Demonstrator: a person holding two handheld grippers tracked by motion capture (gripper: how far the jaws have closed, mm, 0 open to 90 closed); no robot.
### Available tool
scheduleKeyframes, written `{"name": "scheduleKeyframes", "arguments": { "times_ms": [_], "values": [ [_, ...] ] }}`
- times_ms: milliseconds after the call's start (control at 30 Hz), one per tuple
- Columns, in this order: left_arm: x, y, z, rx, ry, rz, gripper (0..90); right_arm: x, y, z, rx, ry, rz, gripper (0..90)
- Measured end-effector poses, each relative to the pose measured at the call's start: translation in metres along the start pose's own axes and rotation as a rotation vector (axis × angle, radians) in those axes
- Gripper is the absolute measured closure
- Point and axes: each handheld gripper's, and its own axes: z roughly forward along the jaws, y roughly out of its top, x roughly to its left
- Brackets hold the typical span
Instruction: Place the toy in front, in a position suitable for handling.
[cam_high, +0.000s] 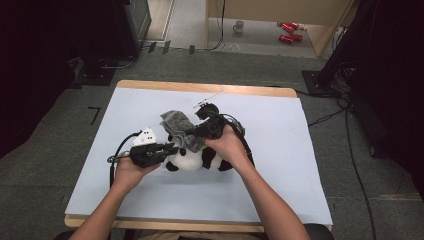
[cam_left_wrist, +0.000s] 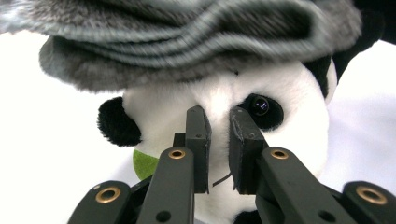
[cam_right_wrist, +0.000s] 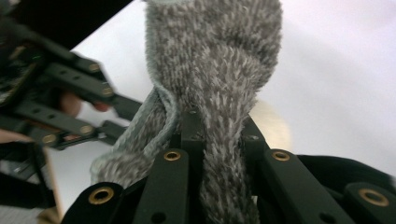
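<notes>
A pale blue table (cam_high: 280, 175) stands on grey carpet. The left gripper (cam_left_wrist: 218, 122) pinches the panda (cam_left_wrist: 289, 88) by its white muzzle, jaws nearly together. The right gripper (cam_right_wrist: 219, 126) is clamped on the grey sock (cam_right_wrist: 224, 56), which drapes over the panda's head at the table's middle.

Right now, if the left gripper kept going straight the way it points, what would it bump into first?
Probably the white face of the black-and-white plush panda: the left gripper has its fingers shut right at its nose, under the grey fuzzy knit sock.
</notes>
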Motion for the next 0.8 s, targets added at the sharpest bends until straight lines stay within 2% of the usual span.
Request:
{"name": "scheduleKeyframes", "arguments": {
  "times_ms": [133, 267, 300, 400, 500, 667, 800],
  "values": [
    [0.0, -0.001, 0.0, 0.015, 0.001, 0.009, 80.5, -0.012, -0.001, -0.001, -0.004, -0.028, 0.027, 78.8],
    [0.001, -0.001, -0.001, 0.007, -0.005, 0.007, 80.5, -0.023, -0.001, -0.004, 0.003, -0.146, 0.016, 78.9],
    [0.001, -0.001, -0.002, 0.001, -0.008, 0.009, 80.5, -0.025, -0.002, -0.006, 0.001, -0.162, 0.018, 78.9],
    [0.0, 0.0, -0.002, -0.013, -0.007, 0.02, 80.4, -0.032, -0.003, -0.016, -0.032, -0.141, 0.047, 78.9],
    [0.001, 0.001, -0.002, -0.02, -0.008, 0.015, 80.5, -0.028, -0.004, -0.028, -0.08, -0.132, 0.035, 78.9],
    [0.004, 0.003, 0.0, -0.039, -0.015, -0.013, 80.8, -0.009, 0.001, -0.049, -0.168, -0.064, 0.009, 78.9],
    [0.008, 0.004, 0.0, -0.055, -0.025, -0.047, 81.0, 0.009, 0.004, -0.05, -0.181, 0.005, -0.005, 78.9]
  ]
}}
